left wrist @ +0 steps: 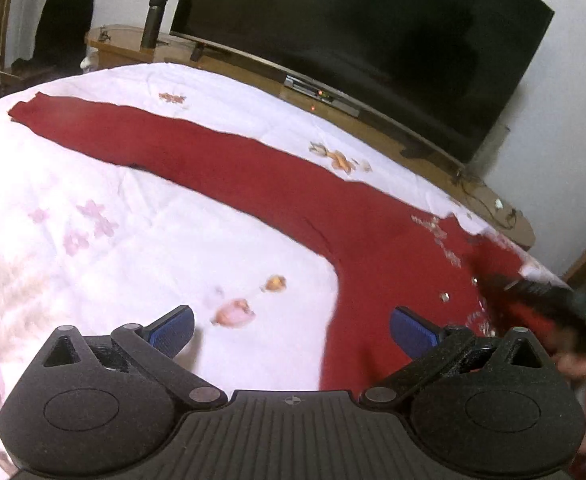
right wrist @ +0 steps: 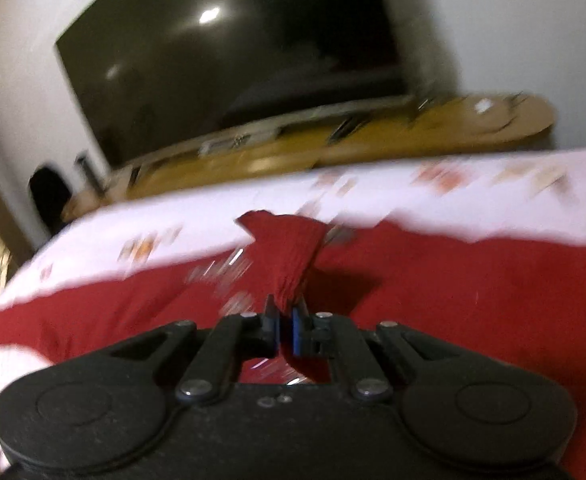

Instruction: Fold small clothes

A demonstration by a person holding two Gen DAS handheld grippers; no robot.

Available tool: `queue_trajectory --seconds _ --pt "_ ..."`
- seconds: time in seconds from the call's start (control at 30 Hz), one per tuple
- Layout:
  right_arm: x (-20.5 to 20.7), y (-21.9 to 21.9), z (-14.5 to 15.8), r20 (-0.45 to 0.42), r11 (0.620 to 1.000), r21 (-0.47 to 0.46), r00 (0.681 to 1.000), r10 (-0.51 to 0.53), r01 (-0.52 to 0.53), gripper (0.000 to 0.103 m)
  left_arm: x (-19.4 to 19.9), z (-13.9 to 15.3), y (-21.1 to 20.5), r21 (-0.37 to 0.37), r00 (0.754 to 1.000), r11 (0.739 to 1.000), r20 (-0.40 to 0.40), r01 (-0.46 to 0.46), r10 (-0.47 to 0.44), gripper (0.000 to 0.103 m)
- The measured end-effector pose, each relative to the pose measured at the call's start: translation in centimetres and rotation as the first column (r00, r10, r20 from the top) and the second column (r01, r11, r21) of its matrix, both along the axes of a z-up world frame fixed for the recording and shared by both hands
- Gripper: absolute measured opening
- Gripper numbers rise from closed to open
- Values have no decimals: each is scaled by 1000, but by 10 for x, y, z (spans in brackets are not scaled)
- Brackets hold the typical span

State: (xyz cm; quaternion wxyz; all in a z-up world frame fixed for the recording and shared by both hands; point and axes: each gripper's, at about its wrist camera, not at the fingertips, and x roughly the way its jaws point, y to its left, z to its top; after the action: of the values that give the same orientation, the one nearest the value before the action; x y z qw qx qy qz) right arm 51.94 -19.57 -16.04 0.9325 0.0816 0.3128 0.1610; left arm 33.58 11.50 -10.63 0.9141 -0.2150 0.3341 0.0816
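Little of the fold looks done: the red knit sweater (left wrist: 277, 184) lies spread on the white floral quilt (left wrist: 93, 208), one sleeve stretched flat in the left view beyond the released left gripper (left wrist: 291, 330), while only the right view shows the right gripper (right wrist: 284, 330) clenched on a bunched sleeve end.

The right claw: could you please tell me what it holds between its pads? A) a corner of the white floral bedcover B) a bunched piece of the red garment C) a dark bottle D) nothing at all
B: in the right wrist view the right claw is shut on a gathered bunch of the red garment, lifted above the bedcover.
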Motion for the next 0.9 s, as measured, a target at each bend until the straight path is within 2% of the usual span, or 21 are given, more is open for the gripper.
queue_trajectory --seconds 0.03,0.07,0.13,0.23,0.33,0.4,0.43,0.47,0.5,0.53,0.67,0.7,0.73,0.8,0.9 --pt "0 13 -10 -27 999 -22 999 31 -32 16 3 0 3 -8 1000 1000 7 4 -4 103" --pt "-1 27 -17 -52 996 -46 996 69 -71 19 7 0 4 -22 1000 1000 16 12 -12 103" --pt "-15 42 -17 -7 987 -102 992 124 -124 45 19 1 2 -46 998 998 41 40 -39 103" --pt "-42 26 5 68 992 -62 991 116 -112 47 47 0 -14 -109 991 987 86 115 -106 103" --pt "-68 -16 28 98 999 -38 995 25 -21 47 84 -9 -45 -186 972 957 121 222 -202 102" --pt "-83 -46 39 96 999 -14 994 -49 51 47 108 -16 -70 -212 956 934 129 286 -264 100" --pt "-91 -64 45 87 996 -6 992 -93 94 47 121 -20 -84 -215 950 926 116 309 -290 82" --pt "-96 -78 46 81 992 0 989 -126 126 47 134 -25 -94 -219 947 921 94 322 -308 75" --pt "-103 -95 47 74 987 9 984 -163 163 47 146 -31 -102 -236 944 914 77 330 -321 70" --pt "-111 -107 50 70 980 19 978 -198 197 47 157 -37 -111 -250 941 908 59 336 -332 70" --pt "-129 -142 43 58 955 30 954 -295 294 47 186 -60 -140 -228 932 908 -11 351 -362 63" --pt "-132 -148 40 53 949 31 948 -315 313 47 189 -61 -148 -181 929 914 -8 362 -369 44" --pt "-137 -155 38 44 942 31 941 -334 333 47 189 -60 -153 -147 925 916 -24 372 -380 4" --pt "-144 -167 33 27 930 36 930 -366 365 47 192 -61 -153 -171 921 910 -30 377 -388 4" --pt "-149 -183 25 7 917 53 918 -396 396 47 187 -42 -145 -120 918 910 55 396 -392 4"
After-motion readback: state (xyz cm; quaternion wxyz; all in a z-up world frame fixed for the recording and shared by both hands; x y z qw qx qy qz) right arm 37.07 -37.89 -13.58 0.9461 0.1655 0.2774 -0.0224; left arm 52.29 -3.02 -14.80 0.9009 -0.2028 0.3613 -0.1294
